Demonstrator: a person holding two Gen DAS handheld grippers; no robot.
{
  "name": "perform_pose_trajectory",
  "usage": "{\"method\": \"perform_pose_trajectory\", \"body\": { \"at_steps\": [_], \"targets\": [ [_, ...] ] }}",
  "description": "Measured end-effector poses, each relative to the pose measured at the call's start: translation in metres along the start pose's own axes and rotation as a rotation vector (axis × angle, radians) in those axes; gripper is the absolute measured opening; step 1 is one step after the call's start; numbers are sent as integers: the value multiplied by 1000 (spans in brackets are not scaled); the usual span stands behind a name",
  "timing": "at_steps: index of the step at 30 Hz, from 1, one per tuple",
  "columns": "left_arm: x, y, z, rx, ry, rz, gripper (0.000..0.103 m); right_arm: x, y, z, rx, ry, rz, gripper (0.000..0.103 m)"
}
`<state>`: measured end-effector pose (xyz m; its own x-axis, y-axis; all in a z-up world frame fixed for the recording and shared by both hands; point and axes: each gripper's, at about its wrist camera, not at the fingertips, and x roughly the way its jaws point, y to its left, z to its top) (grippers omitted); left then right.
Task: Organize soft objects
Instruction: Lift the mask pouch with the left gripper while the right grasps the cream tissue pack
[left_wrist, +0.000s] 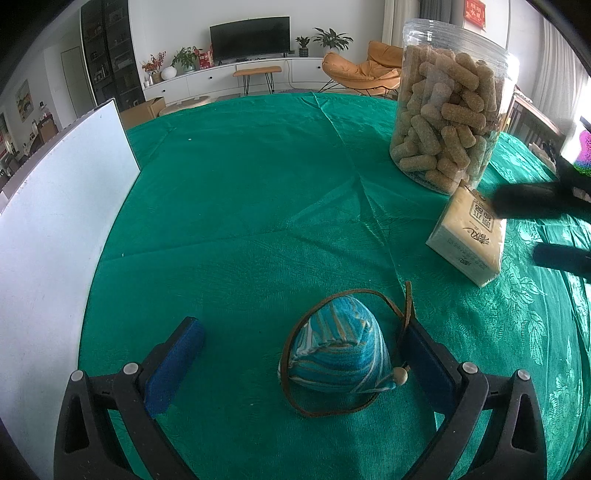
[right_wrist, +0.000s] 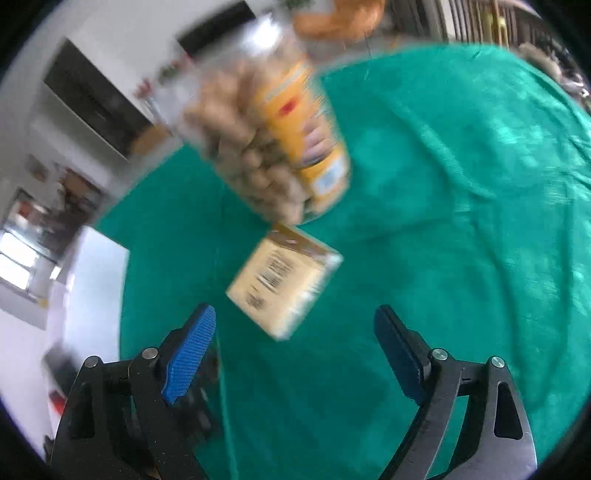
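Note:
A blue striped fabric pouch (left_wrist: 338, 350) with a brown cord and wooden bead lies on the green tablecloth (left_wrist: 258, 206). My left gripper (left_wrist: 299, 339) is open, its fingers on either side of the pouch, the right pad close to it. A pale yellow tissue pack (left_wrist: 469, 236) lies next to a clear jar. It also shows in the blurred right wrist view (right_wrist: 284, 280). My right gripper (right_wrist: 295, 332) is open and empty, just short of the pack. Its dark fingers (left_wrist: 535, 201) show at the right edge of the left wrist view.
A clear plastic jar (left_wrist: 447, 114) of tan snack sticks stands behind the tissue pack, also in the right wrist view (right_wrist: 273, 140). A white board (left_wrist: 55, 236) stands along the table's left edge. Living room furniture lies beyond.

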<state>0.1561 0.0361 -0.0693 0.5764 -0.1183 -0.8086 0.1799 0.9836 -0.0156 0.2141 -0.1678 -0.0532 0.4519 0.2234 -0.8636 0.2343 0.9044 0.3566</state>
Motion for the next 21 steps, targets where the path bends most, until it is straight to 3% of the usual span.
{"method": "perform_pose_trajectory", "body": {
  "at_steps": [3, 6, 8, 9, 10, 16, 21],
  "targets": [
    [0, 2, 0, 0, 0, 0, 103, 28, 22, 1, -14, 46, -53, 91],
    [-1, 2, -3, 0, 0, 0, 103, 34, 39, -6, -167, 4, -168, 90],
    [-1, 1, -3, 0, -1, 0, 103, 31, 39, -14, -245, -27, -218, 83],
    [-2, 0, -3, 0, -1, 0, 103, 28, 35, -19, -286, -48, -241, 67],
    [-2, 0, -3, 0, -1, 0, 103, 23, 31, -25, -323, -72, -263, 67],
    [-1, -3, -3, 1, -1, 0, 103, -15, -21, -65, -398, -129, -238, 67],
    [-2, -4, -3, 12, 5, -15, 103, -42, -69, -85, -378, -116, -148, 69]
  ]
}}
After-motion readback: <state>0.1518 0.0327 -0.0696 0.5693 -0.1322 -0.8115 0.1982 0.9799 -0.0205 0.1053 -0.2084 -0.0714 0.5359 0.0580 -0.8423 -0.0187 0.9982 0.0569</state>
